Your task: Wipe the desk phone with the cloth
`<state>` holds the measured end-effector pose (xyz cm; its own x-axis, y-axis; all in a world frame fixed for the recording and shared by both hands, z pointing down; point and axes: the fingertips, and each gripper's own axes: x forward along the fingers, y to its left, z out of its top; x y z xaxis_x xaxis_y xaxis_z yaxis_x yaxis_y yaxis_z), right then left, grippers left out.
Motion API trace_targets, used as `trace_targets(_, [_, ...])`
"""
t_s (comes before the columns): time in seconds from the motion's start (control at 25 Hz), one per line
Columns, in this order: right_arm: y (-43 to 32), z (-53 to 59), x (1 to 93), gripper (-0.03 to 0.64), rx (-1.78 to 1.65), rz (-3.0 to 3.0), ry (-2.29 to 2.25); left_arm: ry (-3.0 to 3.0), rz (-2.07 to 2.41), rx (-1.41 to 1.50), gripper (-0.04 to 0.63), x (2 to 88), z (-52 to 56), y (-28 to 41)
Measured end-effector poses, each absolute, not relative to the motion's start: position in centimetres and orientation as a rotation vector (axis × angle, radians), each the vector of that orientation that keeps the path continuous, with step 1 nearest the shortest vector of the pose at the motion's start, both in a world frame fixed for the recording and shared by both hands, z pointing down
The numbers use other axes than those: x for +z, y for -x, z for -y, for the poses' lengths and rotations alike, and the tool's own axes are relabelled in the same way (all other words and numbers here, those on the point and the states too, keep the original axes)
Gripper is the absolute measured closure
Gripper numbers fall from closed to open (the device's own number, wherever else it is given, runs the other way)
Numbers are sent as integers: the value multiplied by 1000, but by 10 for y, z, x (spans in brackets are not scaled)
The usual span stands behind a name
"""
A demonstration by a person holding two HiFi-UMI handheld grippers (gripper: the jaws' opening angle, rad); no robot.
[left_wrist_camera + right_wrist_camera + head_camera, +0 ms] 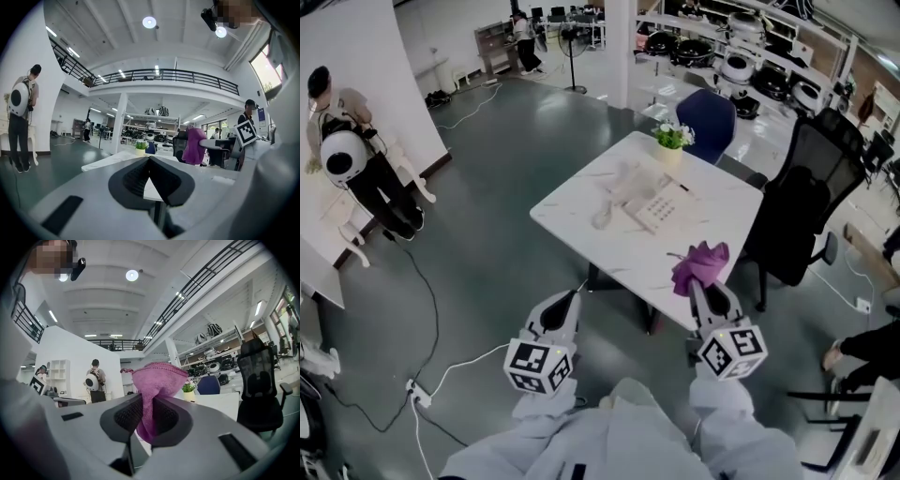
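Note:
A white desk phone lies in the middle of the white table, its handset to the left. My right gripper is held above the table's near right edge, shut on a purple cloth that sticks up between its jaws. My left gripper hangs off the table's near edge, left of the right one, shut with nothing in it. Both are short of the phone.
A small potted plant stands at the table's far end. A blue chair is behind the table and a black office chair to its right. Cables run over the floor at left. A person with a backpack stands by the white wall.

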<state>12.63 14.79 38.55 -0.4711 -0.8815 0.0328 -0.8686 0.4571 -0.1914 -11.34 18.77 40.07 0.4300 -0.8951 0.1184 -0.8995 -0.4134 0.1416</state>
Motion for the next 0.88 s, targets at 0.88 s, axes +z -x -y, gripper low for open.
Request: trace_targets(0.88, [-165,61,422,578,-398,-2576,1721,-2479,1416,86,597,439,25,71])
